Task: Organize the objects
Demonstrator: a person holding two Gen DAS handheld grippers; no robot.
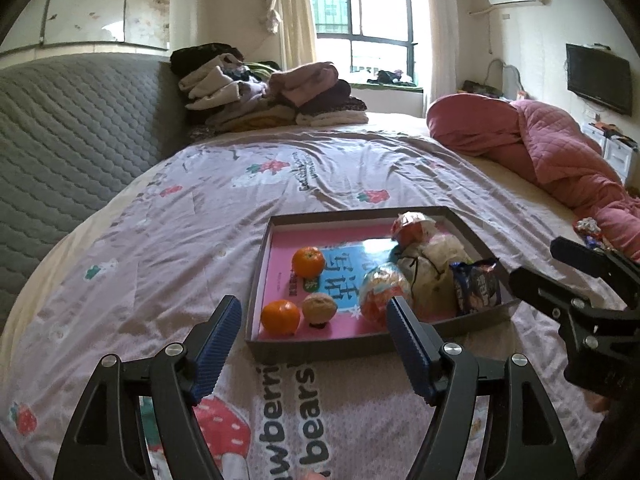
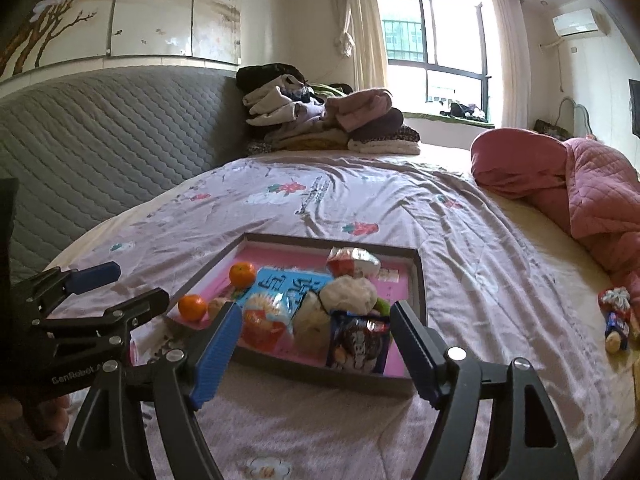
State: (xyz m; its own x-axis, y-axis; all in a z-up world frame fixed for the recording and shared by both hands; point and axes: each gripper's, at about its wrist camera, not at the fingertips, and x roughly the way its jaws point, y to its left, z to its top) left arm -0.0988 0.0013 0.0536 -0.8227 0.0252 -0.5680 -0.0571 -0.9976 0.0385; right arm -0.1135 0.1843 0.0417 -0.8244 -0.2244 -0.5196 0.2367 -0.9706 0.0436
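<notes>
Hovering left tool (image 1: 314, 314) and right tool (image 2: 316, 320) — jaws wide, empty, near tray (image 1: 320, 346)

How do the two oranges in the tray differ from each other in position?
1. The near orange sits in the tray's front corner, while the far orange lies deeper in.
2. The near orange has the walnut right beside it; the far orange stands apart, at the edge of the blue print.
Both look alike in colour and roundness, and neither is gripped.
</notes>
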